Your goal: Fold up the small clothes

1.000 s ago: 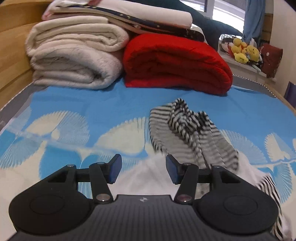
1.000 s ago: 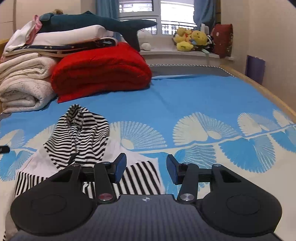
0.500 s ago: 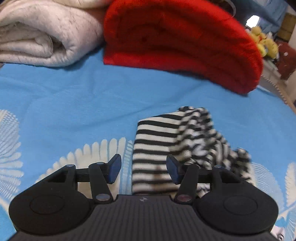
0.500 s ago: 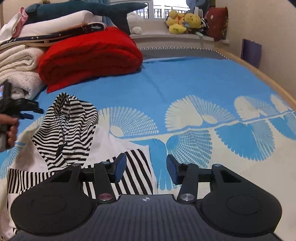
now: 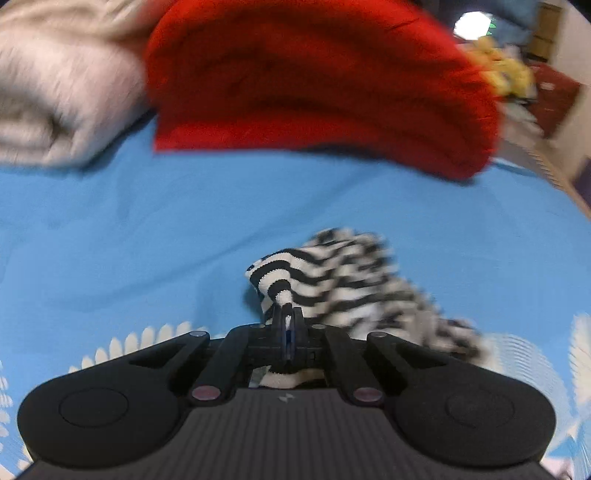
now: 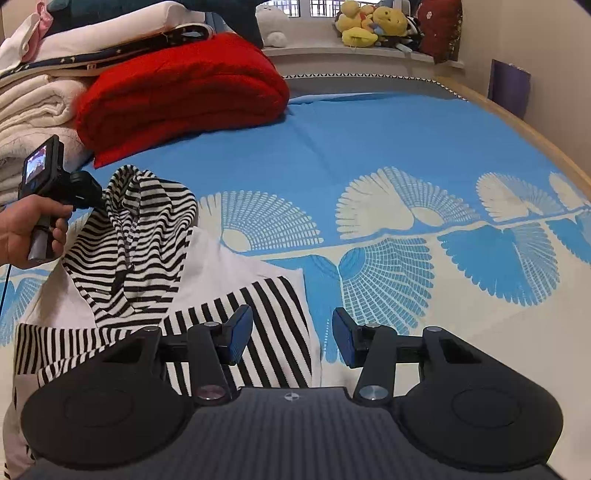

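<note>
— Where's the little garment sitting, from where you stand?

— On the blue bed cover, towards the left. It's a small hooded top, white body with black-and-white stripes. The striped hood points up the bed towards the blankets, and one striped sleeve lies across the white body nearer us.

— And the left tool?

— The left tool has just snapped its jaws together, and they're clamped on the edge of the hood; a pinch of striped cloth sticks out past the tips. In the right wrist view you can see the person's hand on its handle at the far left, the nose of it right against the hood's rim.

— The right one?

— The right tool hangs with its jaws apart and nothing between them. Its left blue pad is over the end of the striped sleeve, the right pad over bare sheet just beside the garment.

— Any writing to read?

— None I can make out.

— What's around it?

— Cream blankets stacked at the far left, a folded red blanket next to them just beyond the hood, and yellow plush toys on the sill. The left wrist view is blurred.
</note>
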The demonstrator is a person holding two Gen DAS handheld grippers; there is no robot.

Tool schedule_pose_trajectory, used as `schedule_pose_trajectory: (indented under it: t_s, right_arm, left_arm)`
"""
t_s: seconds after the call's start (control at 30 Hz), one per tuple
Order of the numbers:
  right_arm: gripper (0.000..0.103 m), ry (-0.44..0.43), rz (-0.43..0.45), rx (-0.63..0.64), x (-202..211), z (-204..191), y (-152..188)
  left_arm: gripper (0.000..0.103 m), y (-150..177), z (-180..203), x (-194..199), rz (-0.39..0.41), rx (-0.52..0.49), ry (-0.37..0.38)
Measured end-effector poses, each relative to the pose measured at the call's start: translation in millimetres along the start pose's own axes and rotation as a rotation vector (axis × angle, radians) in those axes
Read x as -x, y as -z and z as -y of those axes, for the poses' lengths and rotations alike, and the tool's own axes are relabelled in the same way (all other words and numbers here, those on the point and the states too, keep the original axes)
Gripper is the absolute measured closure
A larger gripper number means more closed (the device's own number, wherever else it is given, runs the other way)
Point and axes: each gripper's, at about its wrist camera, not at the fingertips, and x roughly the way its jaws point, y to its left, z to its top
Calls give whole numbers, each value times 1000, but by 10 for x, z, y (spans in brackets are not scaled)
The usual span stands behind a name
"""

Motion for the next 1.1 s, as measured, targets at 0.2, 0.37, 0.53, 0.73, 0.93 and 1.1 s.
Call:
schedule_pose_trajectory:
  t_s: [0.2, 0.37, 0.53, 0.73, 0.93, 1.1]
  right_arm:
    - [53, -10, 23, -25, 95, 22, -54]
    - [53, -14, 54, -47, 234, 108, -82]
    - [54, -10, 96, -93, 406, 236, -86]
    - [60, -102, 99, -180, 540, 303, -40]
    - [60, -255, -48, -238, 317, 187, 52]
    - [51, -342, -267, -302, -114, -33, 259]
  left_arm:
    - [102, 449, 508, 1215, 103, -293, 199]
    - [102, 1574, 738, 2637, 90, -475, 454]
    - [98, 2709, 562, 3380, -173, -415, 532]
    - [61, 2697, 256, 3548, -110, -107, 242]
    - [58, 2491, -136, 2905, -166, 337, 86]
    - [54, 2582, -197, 2576, -280, 497, 226]
